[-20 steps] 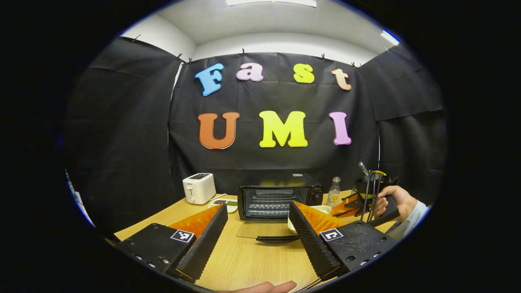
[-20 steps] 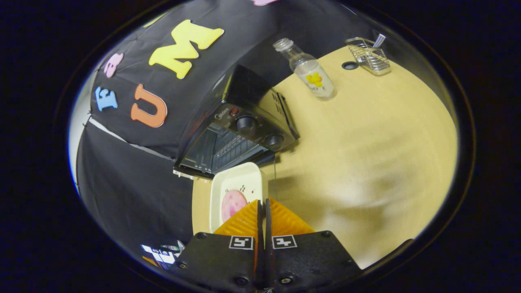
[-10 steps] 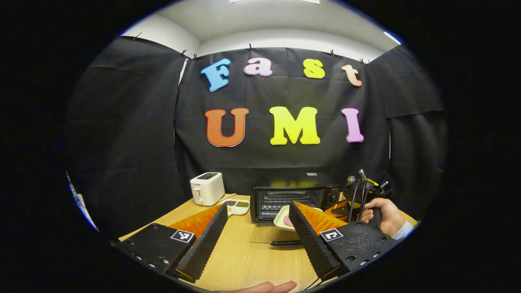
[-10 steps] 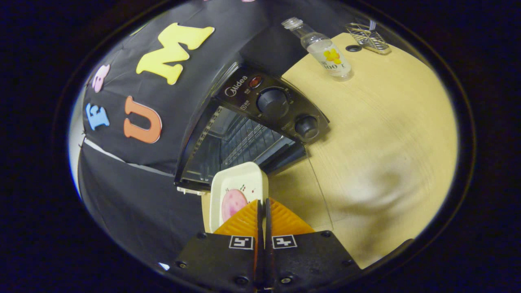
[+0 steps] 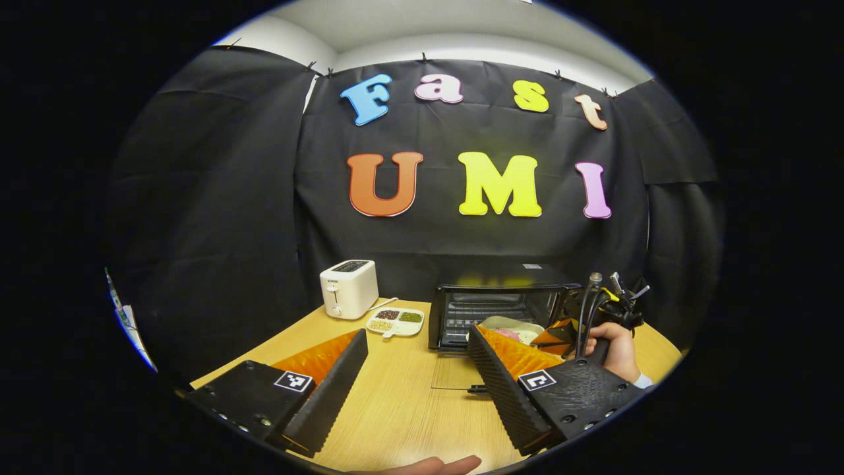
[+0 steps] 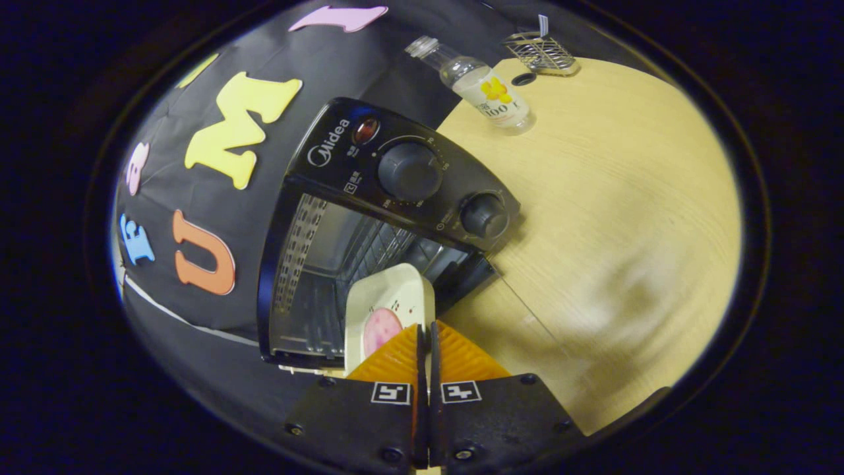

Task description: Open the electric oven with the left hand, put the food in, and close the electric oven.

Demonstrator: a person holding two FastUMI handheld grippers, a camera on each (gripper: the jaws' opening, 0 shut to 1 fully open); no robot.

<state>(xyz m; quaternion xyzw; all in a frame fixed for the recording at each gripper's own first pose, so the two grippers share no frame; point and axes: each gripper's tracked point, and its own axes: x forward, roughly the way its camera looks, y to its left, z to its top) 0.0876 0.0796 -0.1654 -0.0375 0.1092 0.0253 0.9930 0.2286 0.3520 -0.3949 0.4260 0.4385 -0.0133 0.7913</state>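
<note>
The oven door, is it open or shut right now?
Open. The oven shows its bare wire rack inside, and the glass door lies flat on the table in front of it.

Oven (image 6: 369, 218) mouth stands open; bottle (image 6: 484, 92) seemingly well aside.

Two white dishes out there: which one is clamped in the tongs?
The plain dish with the pink slice, held at the oven mouth by the right tongs; the divided dish sits by the toaster.
</note>
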